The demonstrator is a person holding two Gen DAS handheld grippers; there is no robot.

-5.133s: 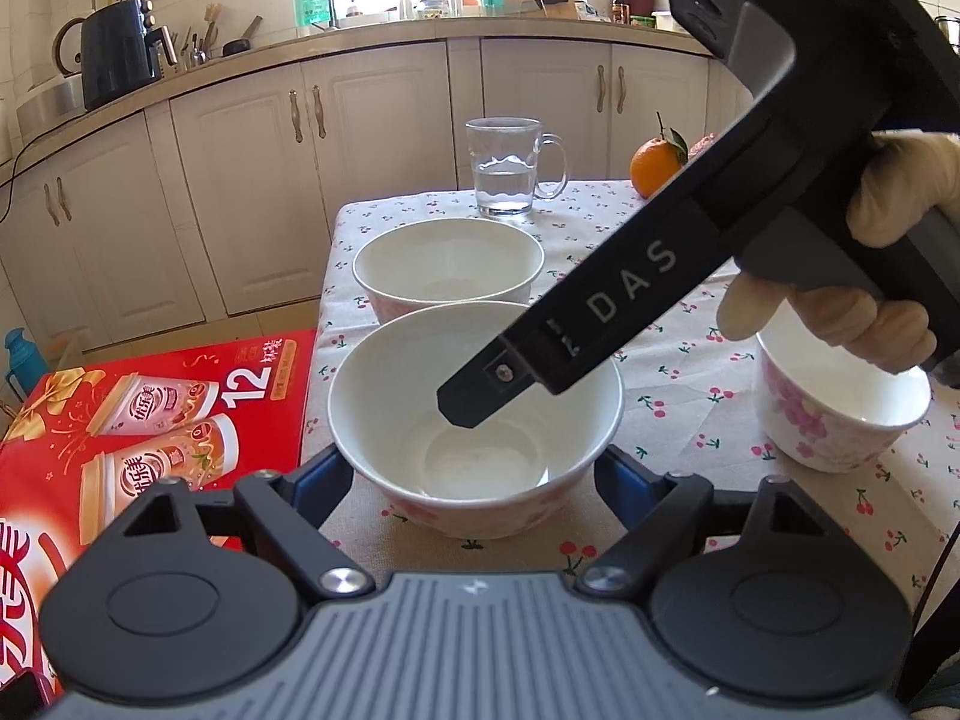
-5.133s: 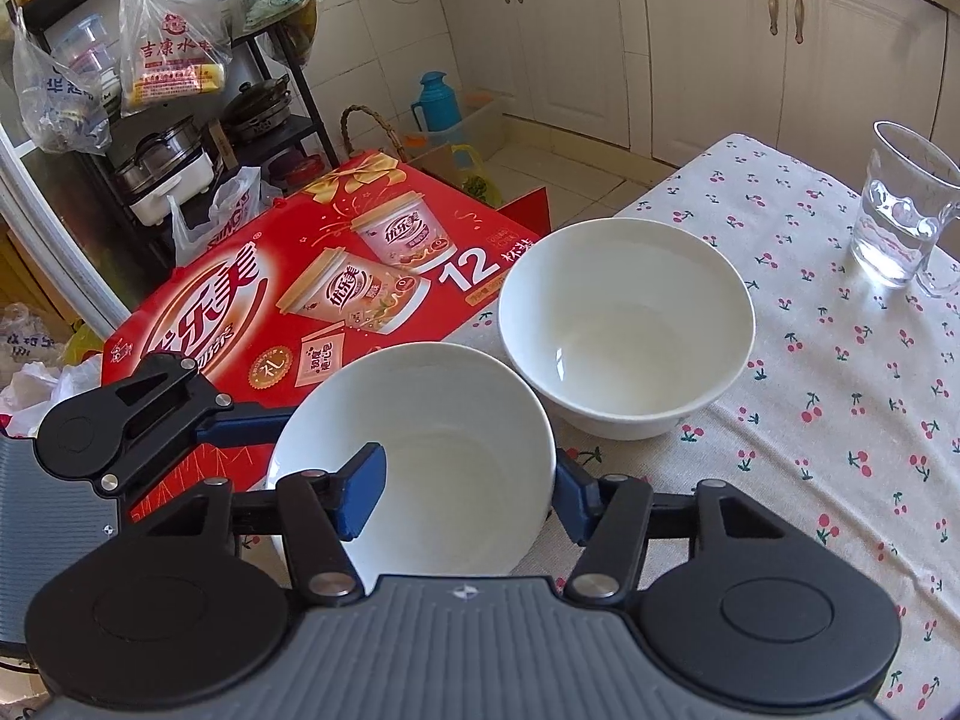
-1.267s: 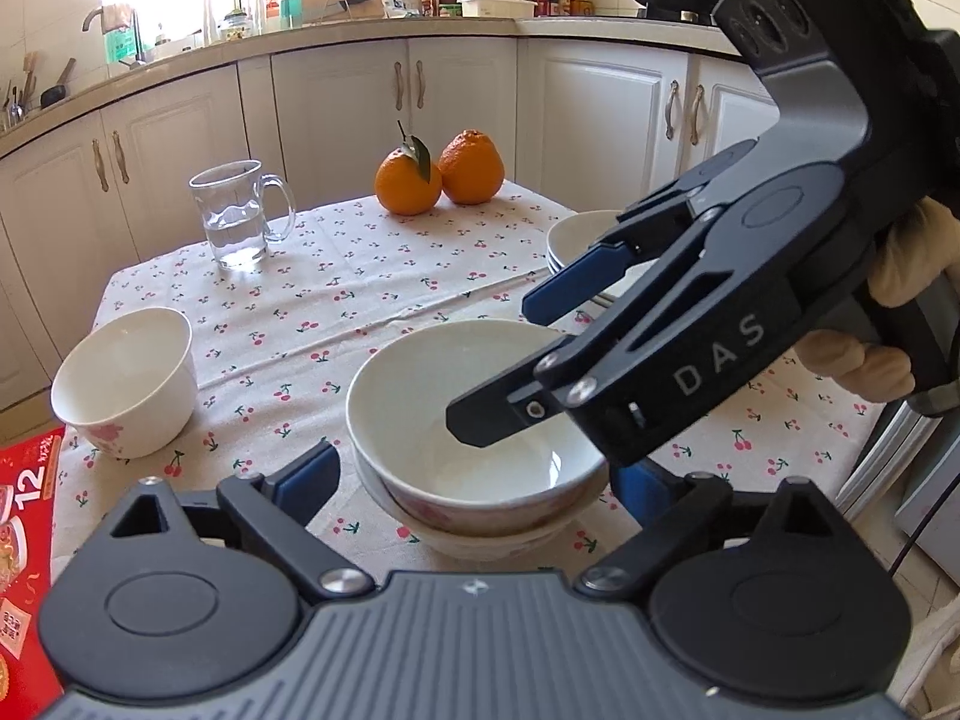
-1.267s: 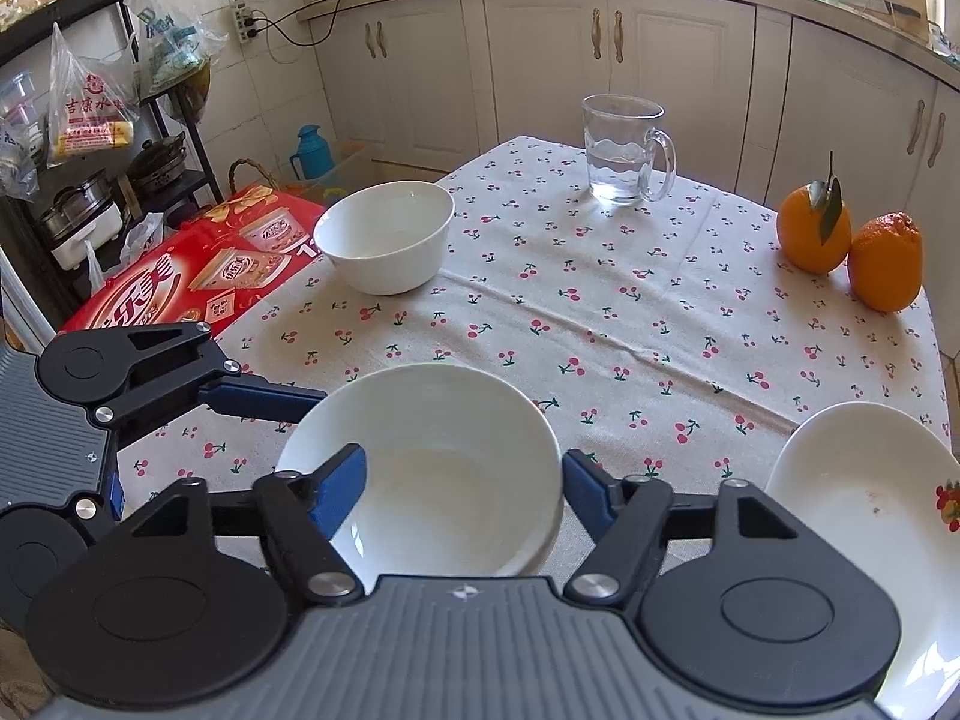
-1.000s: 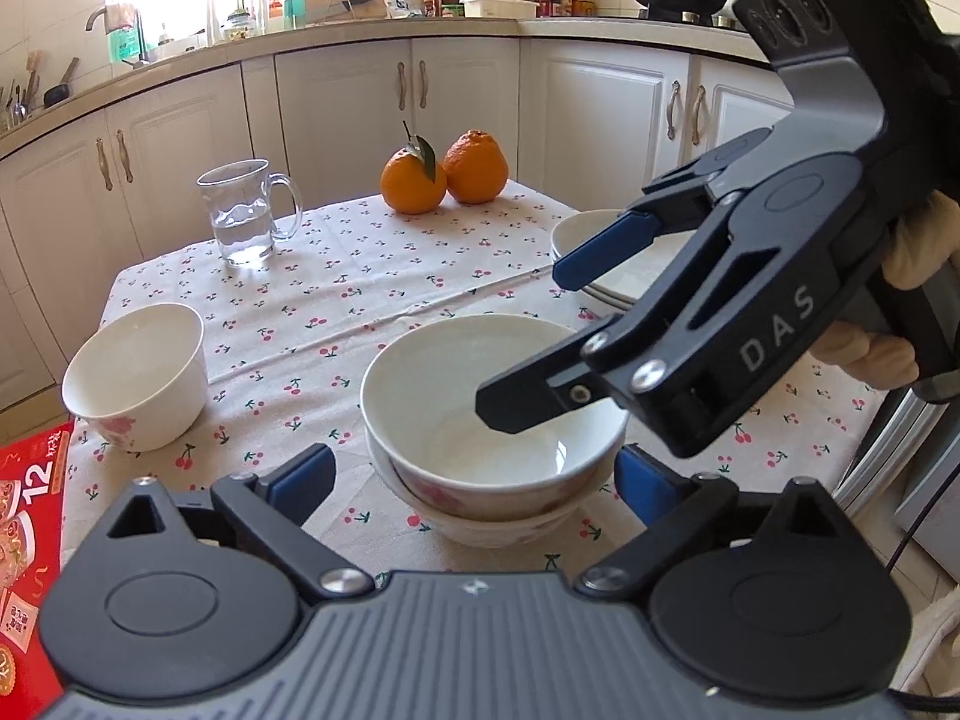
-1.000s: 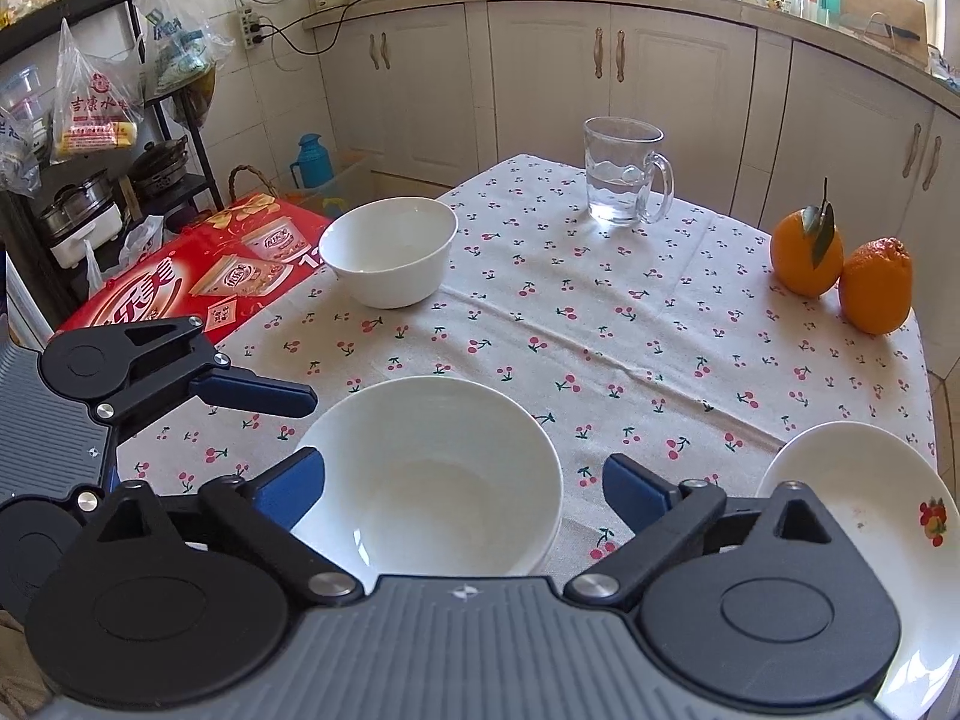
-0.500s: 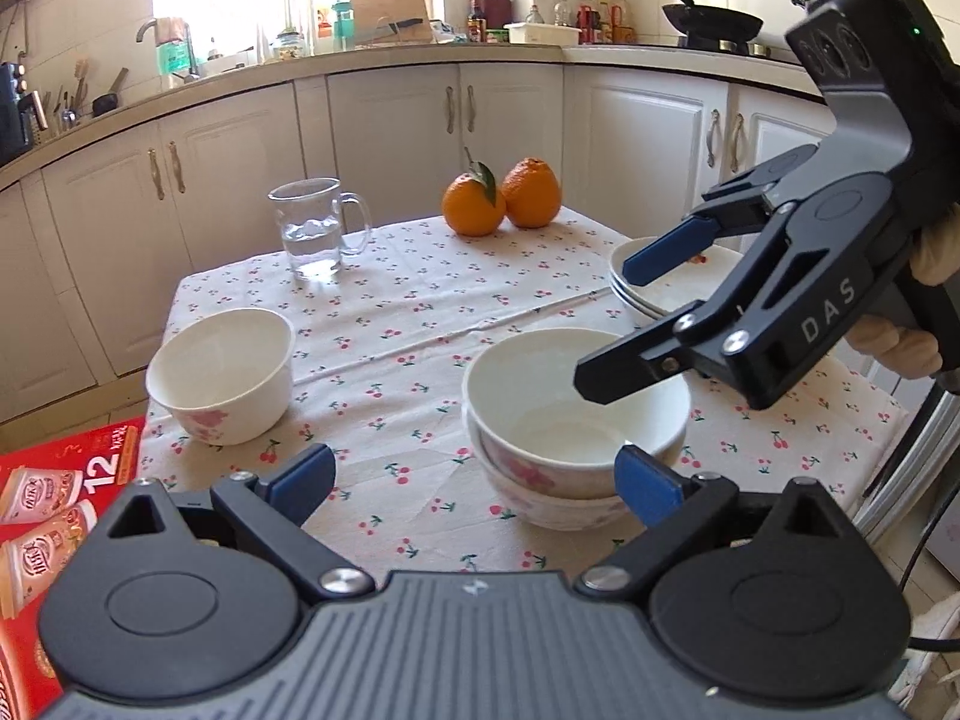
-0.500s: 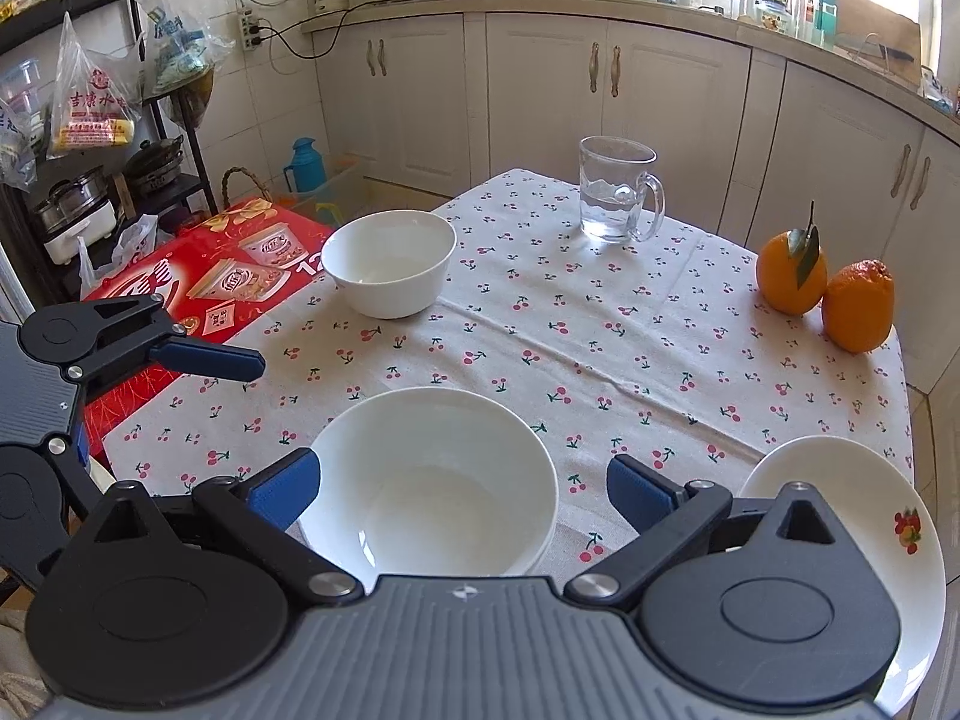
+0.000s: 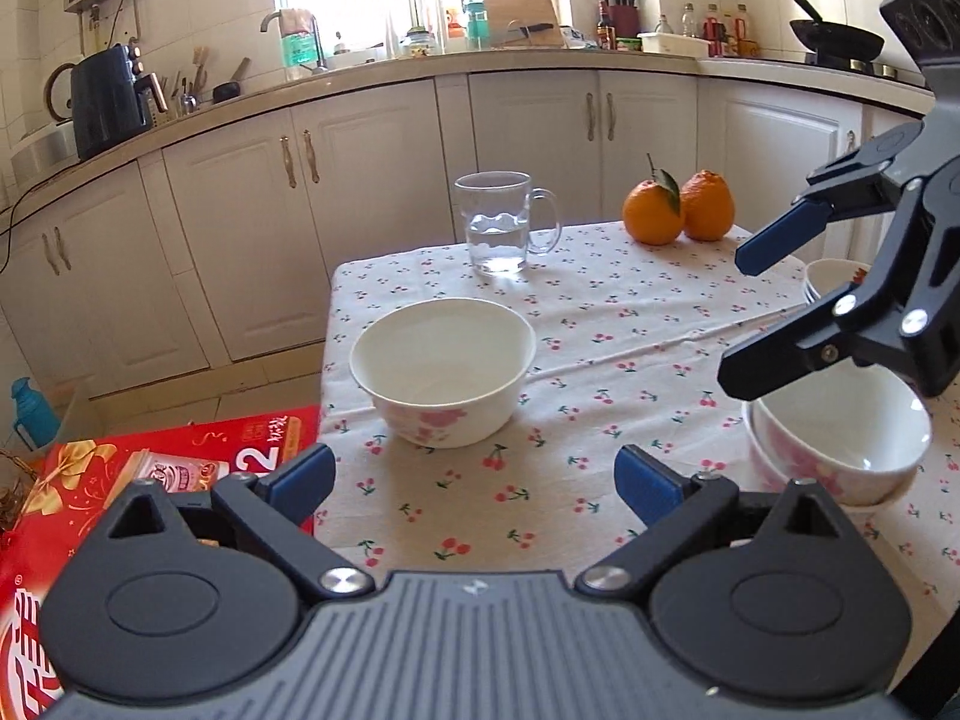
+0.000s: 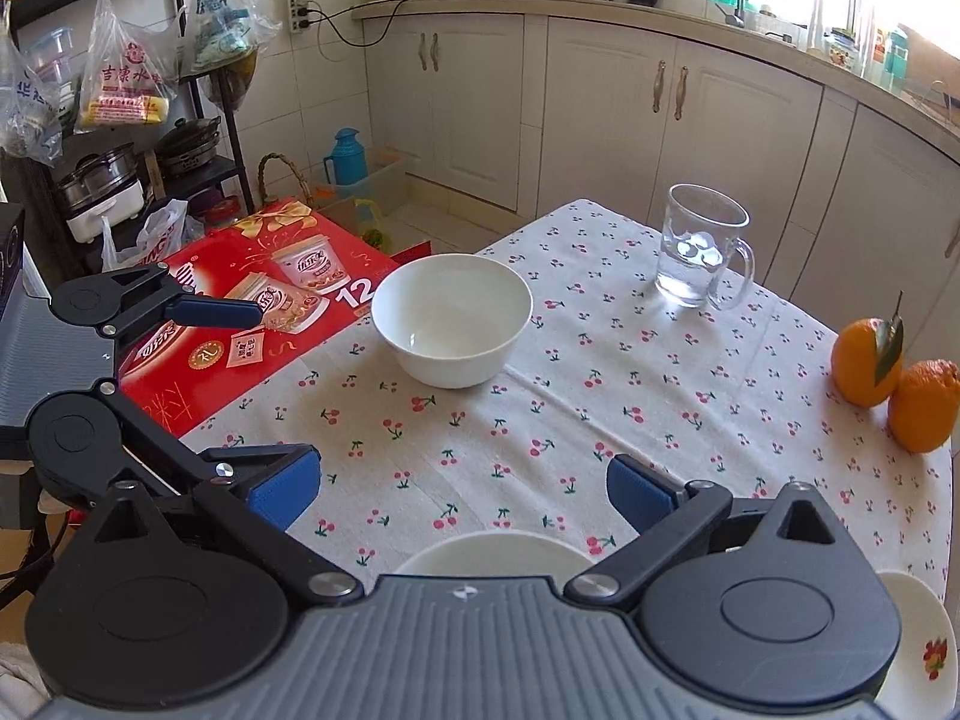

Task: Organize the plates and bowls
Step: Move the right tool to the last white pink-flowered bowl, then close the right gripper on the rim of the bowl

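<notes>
Since the lone bowl (image 9: 442, 367) sits upright near the table's left edge, apart from the stacked bowls (image 9: 837, 435), the next grasp likely wants one finger inside the rim, one outside, then a level lift so it nests squarely. Bowl: white, pink flowers low on its wall, empty. Left gripper (image 9: 474, 475) points at it, fingers spread, holding nothing. Right gripper (image 10: 462, 486) hangs above the stack, fingers apart, empty. Glass mug (image 9: 503, 222) and oranges (image 9: 678, 211) stand beyond.
</notes>
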